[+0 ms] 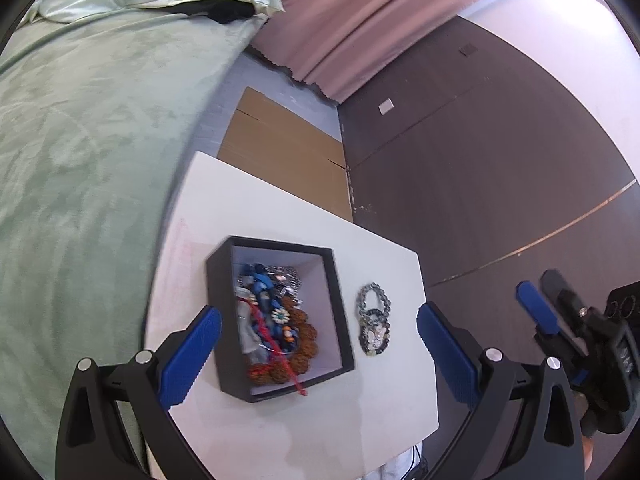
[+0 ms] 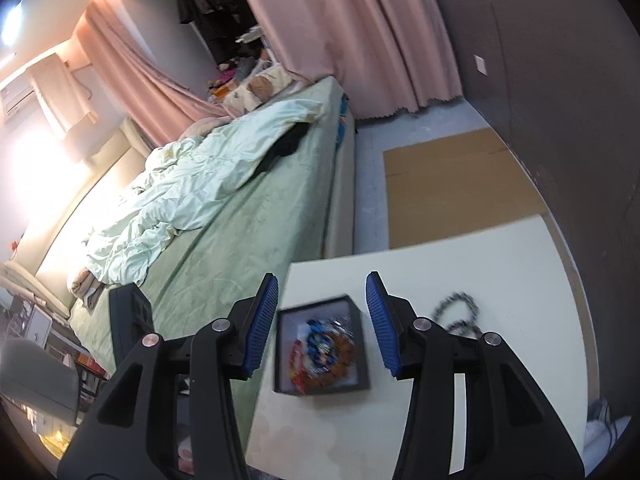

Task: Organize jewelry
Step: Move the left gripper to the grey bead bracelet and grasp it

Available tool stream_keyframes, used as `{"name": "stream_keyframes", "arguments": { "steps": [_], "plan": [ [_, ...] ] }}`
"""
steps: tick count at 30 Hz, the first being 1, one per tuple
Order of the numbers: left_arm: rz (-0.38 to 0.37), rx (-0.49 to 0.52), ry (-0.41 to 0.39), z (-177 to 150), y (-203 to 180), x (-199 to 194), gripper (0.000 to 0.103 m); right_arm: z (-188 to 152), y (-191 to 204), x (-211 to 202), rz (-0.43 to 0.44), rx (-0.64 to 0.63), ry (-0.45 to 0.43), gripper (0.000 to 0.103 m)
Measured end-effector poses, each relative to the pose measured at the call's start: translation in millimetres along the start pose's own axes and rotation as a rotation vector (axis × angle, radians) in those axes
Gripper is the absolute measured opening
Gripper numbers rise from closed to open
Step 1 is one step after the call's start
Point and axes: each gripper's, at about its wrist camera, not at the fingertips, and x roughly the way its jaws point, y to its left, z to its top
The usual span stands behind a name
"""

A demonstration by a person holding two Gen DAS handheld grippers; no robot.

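Both the left gripper [image 1: 318, 344] and right gripper [image 2: 322, 322] hover with jaws wide and empty over the black box [image 1: 224, 312] stuffed with jewelry, while one beaded bracelet [image 1: 374, 320] sits alone on the white tabletop [image 1: 280, 432] just beside it. I'd drop the right one straight down onto the bracelet's doubled-up middle so no loop slips out, then lift clear of the box wall. Bedroom setup: green bed [image 2: 248, 216] alongside, pink curtains [image 2: 360, 20], cardboard [image 2: 460, 184] on the floor.
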Motion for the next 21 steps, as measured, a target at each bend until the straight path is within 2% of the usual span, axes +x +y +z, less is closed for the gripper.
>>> {"name": "stream_keyframes", "arguments": {
  "steps": [10, 12, 16, 21],
  "plan": [
    [0.006, 0.144, 0.056, -27.8, -55.6, 42.3, 0.094, -29.4, -86.4, -6.6, -0.034, 0.173, 0.065, 0.047],
    [0.009, 0.166, 0.059, -33.0, -63.6, 49.1, 0.088, -35.0, -104.4, -6.0, -0.041, 0.212, 0.082, 0.047],
    [0.007, 0.182, 0.047, -38.9, -76.6, 61.1, 0.084, -39.4, -131.9, -6.8, -0.04, 0.286, 0.099, 0.047],
    [0.028, 0.22, 0.089, -39.0, -98.1, 90.2, 0.071, -39.9, -152.9, -10.9, -0.028, 0.33, 0.098, 0.047]
  ]
}}
